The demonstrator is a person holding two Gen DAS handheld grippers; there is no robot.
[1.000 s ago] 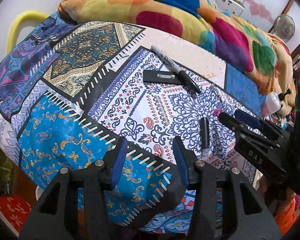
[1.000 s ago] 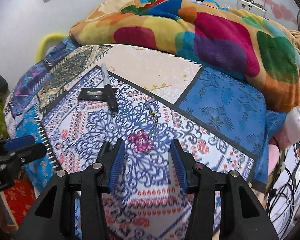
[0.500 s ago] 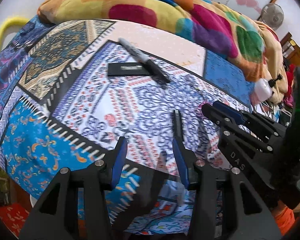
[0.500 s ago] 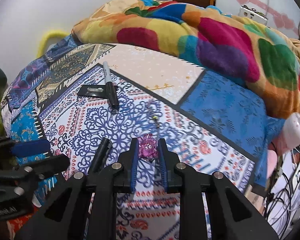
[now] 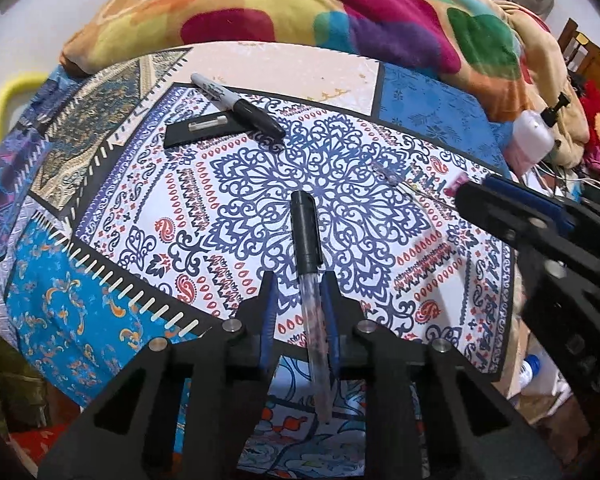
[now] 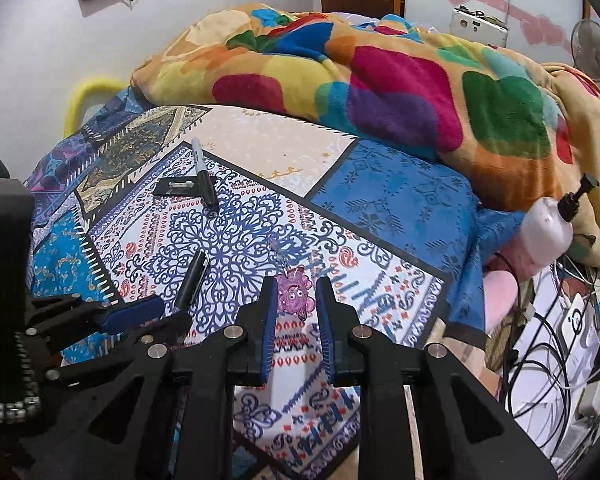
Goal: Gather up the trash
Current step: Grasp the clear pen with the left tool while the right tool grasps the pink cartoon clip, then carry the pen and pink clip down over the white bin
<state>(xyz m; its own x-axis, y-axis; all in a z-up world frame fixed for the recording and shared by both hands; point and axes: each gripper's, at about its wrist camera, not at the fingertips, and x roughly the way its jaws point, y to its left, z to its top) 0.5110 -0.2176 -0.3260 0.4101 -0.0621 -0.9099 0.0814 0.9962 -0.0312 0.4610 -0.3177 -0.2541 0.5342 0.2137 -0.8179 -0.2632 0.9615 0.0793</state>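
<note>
My left gripper is closing around a clear pen with a black cap that lies on the patterned bedsheet; the pen touches the right pad, with a gap on the left. The pen also shows in the right wrist view. My right gripper has its jaws narrowed around a small pink-purple charm on a thin chain; the pads look close to it but small gaps show. A black marker and a flat black strip lie farther back.
A colourful blanket is heaped along the back of the bed. A white pump bottle lies at the right edge, above tangled cables. A yellow hoop stands at the far left.
My left gripper moved forward over the capped pen and narrowed its jaws around it. My right gripper stayed at the pink charm, its jaws a little wider than half a second ago.
</note>
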